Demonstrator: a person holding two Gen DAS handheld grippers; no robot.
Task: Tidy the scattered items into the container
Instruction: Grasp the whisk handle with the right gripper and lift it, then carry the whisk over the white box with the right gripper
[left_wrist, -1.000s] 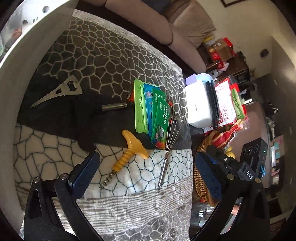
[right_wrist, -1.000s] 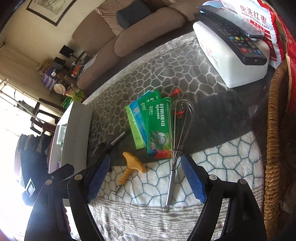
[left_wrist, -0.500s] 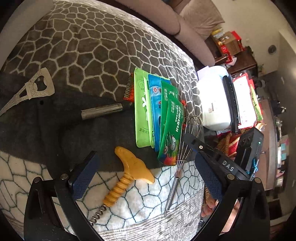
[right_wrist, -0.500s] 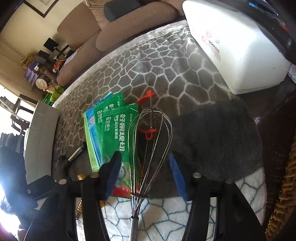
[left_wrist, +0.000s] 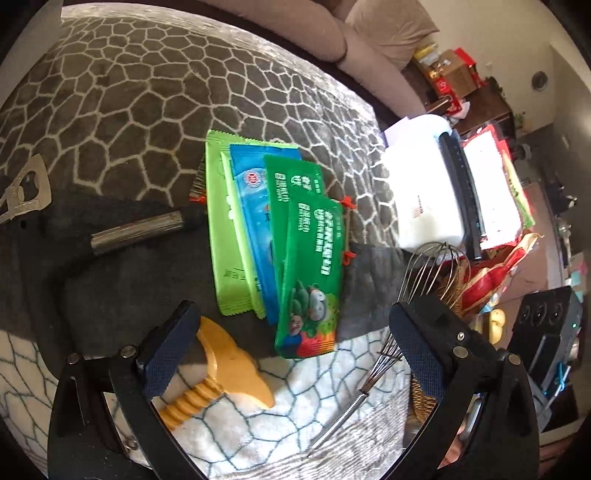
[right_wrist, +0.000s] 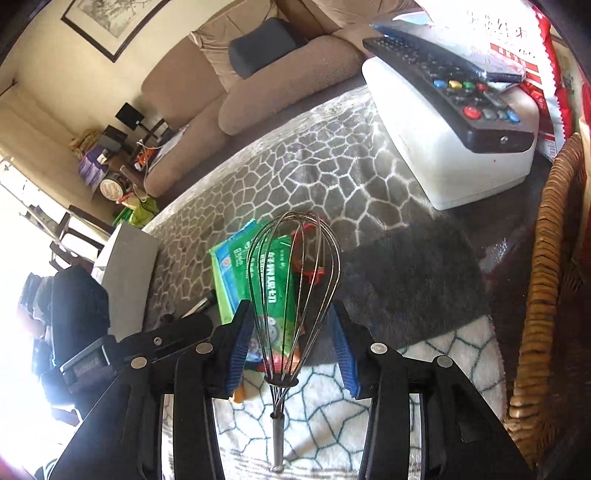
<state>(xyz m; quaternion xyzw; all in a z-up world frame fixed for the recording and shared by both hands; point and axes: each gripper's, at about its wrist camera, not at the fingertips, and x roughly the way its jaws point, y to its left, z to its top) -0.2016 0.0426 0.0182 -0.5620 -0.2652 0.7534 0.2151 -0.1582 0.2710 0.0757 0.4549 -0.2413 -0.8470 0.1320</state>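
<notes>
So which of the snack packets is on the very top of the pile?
The dark green packet with the cartoon picture, nearest the camera. It overlaps another dark green one, with the blue and light green packets further beneath.

The wire whisk (right_wrist: 293, 280) stood tilted up off the cloth, its loops clamped between the right gripper's (right_wrist: 291, 343) blue pads and its thin handle pointing down toward the camera. Four snack packets (left_wrist: 273, 240), light green, blue and two dark green, lay fanned and overlapping on the cloth, with a yellow corkscrew (left_wrist: 221, 373) just beside their near ends. The wicker basket (right_wrist: 546, 280) stood at the right.
</notes>
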